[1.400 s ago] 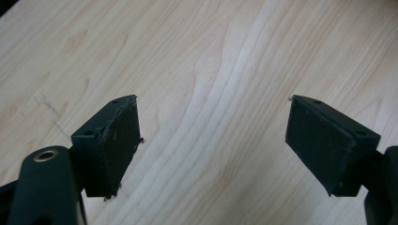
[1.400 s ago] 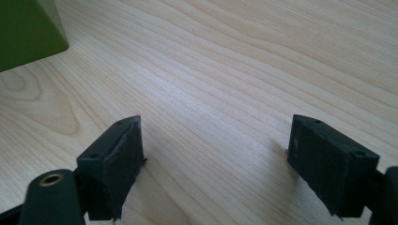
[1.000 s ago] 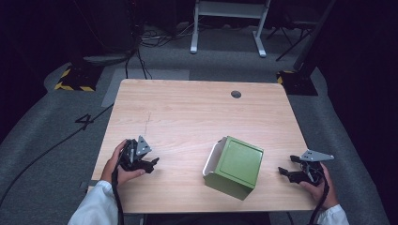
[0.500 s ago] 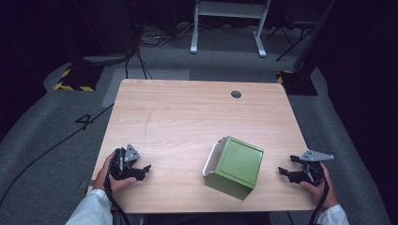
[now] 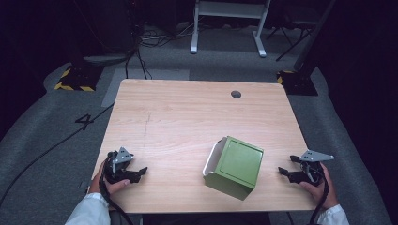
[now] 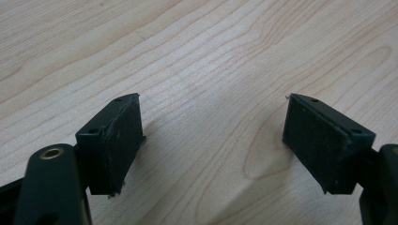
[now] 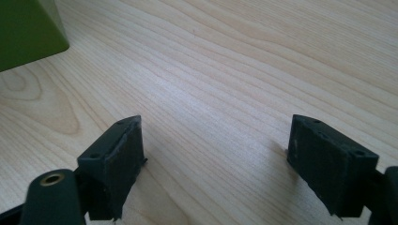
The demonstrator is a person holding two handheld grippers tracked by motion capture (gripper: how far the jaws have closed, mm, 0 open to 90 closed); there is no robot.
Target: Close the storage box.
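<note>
A green box (image 5: pixel 234 168) lies on its side on the worktop (image 5: pixel 187 117), near the front edge and right of centre, with its white-lined opening (image 5: pixel 211 158) facing left. The left gripper (image 5: pixel 136 172) rests at the front left corner, well apart from the box; the right gripper (image 5: pixel 285 172) rests near the box's right side without touching it. In the left gripper view the fingers (image 6: pixel 115 140) stand wide apart over bare wood, holding nothing. In the right gripper view the fingers (image 7: pixel 115 159) are likewise spread and empty, with a corner of the box (image 7: pixel 28 28) at the upper left.

The box looks like a rigid, thin-walled container, probably light and hollow. Its flat green faces appear smooth, so a pinch across the full body may slip or simply be too wide for the fingers. The better hold is likely the rim at the opening, one finger inside and one outside the wall. A push on a wall would probably slide it across the wood.
</note>
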